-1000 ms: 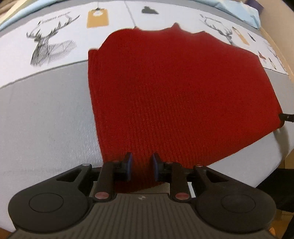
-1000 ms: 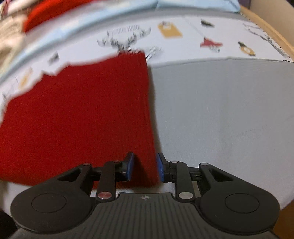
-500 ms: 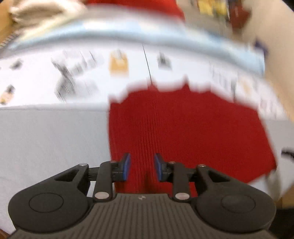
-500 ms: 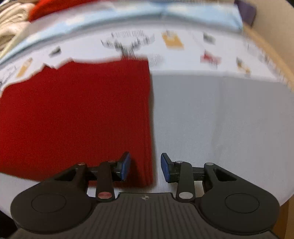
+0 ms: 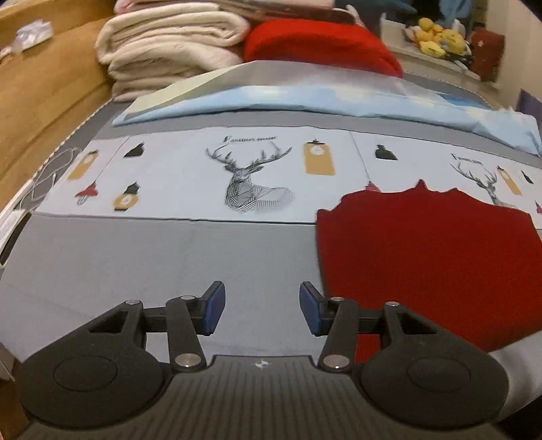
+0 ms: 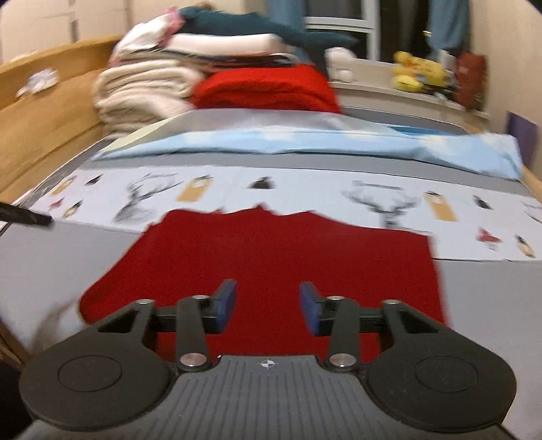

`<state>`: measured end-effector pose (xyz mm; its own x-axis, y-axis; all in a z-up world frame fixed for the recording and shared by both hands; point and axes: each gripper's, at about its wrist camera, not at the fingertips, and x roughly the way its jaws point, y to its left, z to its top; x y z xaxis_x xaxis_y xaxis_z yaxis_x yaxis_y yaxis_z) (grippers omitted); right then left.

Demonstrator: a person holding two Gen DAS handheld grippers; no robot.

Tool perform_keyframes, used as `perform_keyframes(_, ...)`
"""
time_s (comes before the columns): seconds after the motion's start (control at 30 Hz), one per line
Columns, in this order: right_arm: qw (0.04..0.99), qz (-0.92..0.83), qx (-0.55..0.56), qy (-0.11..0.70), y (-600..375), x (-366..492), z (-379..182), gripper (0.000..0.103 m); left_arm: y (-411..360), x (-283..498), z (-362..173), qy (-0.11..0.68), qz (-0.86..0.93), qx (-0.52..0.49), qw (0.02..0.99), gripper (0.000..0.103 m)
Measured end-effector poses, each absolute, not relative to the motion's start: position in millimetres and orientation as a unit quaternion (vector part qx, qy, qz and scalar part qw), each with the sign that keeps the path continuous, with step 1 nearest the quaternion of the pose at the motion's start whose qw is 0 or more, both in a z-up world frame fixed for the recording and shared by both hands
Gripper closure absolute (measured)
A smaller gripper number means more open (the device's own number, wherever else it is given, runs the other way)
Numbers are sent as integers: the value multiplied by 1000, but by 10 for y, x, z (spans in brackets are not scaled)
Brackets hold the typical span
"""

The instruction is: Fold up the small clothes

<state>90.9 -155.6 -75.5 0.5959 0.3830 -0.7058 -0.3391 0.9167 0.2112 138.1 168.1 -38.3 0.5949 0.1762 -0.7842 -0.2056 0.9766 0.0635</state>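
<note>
1. Left wrist view: our left claw (image 5: 262,308), which held the red knitted garment (image 5: 426,264) a second ago, is opening and empty, beside its left edge on the grey bed cover (image 5: 135,264).
2. Right wrist view: our right claw (image 6: 267,308) is closing slightly, empty above the flat garment (image 6: 288,257). We judge this fold finished.

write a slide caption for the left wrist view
Left gripper, jaws opening with nothing between them, above the grey bedspread, beside a folded red knit.

Wooden bed frame (image 5: 50,78), curtained window (image 6: 338,15) (dim), cream wall (image 6: 501,40)
</note>
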Motion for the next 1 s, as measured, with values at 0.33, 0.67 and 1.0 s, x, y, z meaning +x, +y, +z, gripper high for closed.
perform_keyframes(0.33,860,333,-62,381,-61,676,-965,63,2367,1208,-335,439,151,-138,875,48)
perform_keyframes(0.67,828,386,-118,388,708,561,-1322,48,2697,1176,-392,450,175,-172,859,48)
perform_keyframes(1.0,824,359,-218,380,1003,455,-1622,63,2713,1175,-414,452,172,-182,856,48)
